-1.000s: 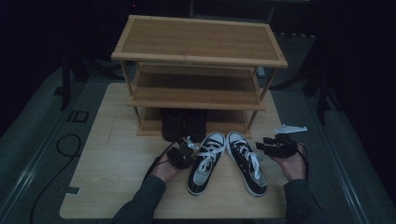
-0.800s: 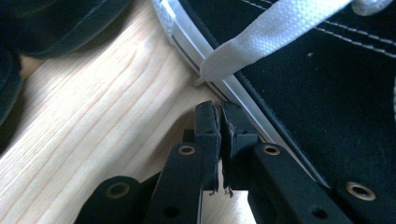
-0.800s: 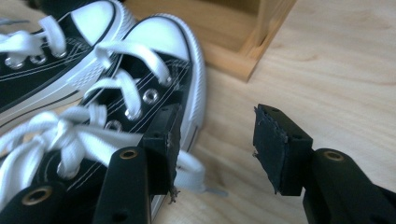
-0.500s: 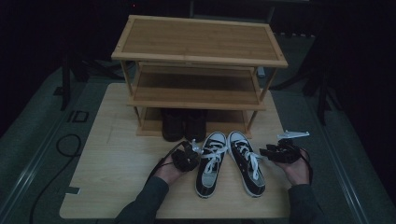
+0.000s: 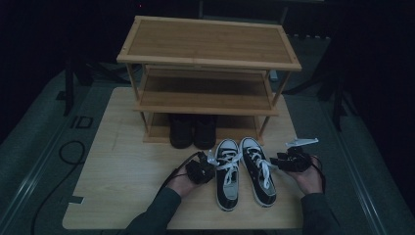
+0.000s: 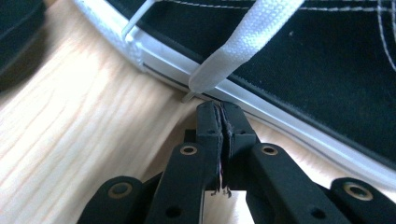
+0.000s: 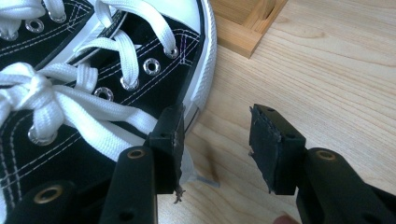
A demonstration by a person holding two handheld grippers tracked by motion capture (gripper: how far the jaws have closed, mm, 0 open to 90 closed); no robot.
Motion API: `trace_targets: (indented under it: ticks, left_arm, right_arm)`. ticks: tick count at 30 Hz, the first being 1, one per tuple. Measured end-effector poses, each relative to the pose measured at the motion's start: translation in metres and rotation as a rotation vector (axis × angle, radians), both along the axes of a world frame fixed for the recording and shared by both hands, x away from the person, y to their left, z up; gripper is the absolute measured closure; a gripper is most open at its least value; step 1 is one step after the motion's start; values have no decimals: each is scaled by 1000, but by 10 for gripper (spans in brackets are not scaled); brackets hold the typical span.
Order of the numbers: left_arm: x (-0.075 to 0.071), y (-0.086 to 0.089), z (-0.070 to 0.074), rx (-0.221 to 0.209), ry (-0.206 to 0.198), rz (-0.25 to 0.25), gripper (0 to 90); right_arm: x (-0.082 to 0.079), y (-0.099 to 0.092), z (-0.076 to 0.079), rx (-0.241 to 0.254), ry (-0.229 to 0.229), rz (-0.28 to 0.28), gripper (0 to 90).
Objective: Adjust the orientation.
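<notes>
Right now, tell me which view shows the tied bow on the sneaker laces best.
The right gripper view: the bow sits close and sharp on the sneaker. The high view shows both bows small, as white patches. The left gripper view shows a lace end, no knot.

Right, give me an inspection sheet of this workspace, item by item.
Surface: pale wooden table.
Job's things: pair of black sneakers with white laces, side by side, toes towards the rack.
Clutter: three-shelf wooden rack; dark boots on its bottom shelf.
Grippers: left tongs shut, empty, beside a lace tip; right tongs open beside the right sneaker.
Cables: black cable on the floor, left.
Surroundings: dark; grey floor.
</notes>
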State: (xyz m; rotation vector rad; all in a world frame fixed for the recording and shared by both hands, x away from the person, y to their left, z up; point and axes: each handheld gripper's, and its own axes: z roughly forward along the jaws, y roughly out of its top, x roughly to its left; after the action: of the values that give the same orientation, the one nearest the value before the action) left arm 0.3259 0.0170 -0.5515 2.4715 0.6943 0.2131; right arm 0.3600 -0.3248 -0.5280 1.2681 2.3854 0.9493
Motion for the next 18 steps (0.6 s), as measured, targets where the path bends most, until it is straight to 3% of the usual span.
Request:
trace_targets:
  ticks: [5,8,18]
  left_arm:
    - [-5,-11,-1,-14,8,-30,870]
    - [-7,-20,-1,-25,34,-53,868]
    - [-7,-23,0,-12,36,-63,887]
  right_arm:
    - [0,0,0,-10,-6,-5,581]
    - [-1,-1,0,-26,-5,1,609]
    - [-4,-5,1,-48,-4,10,624]
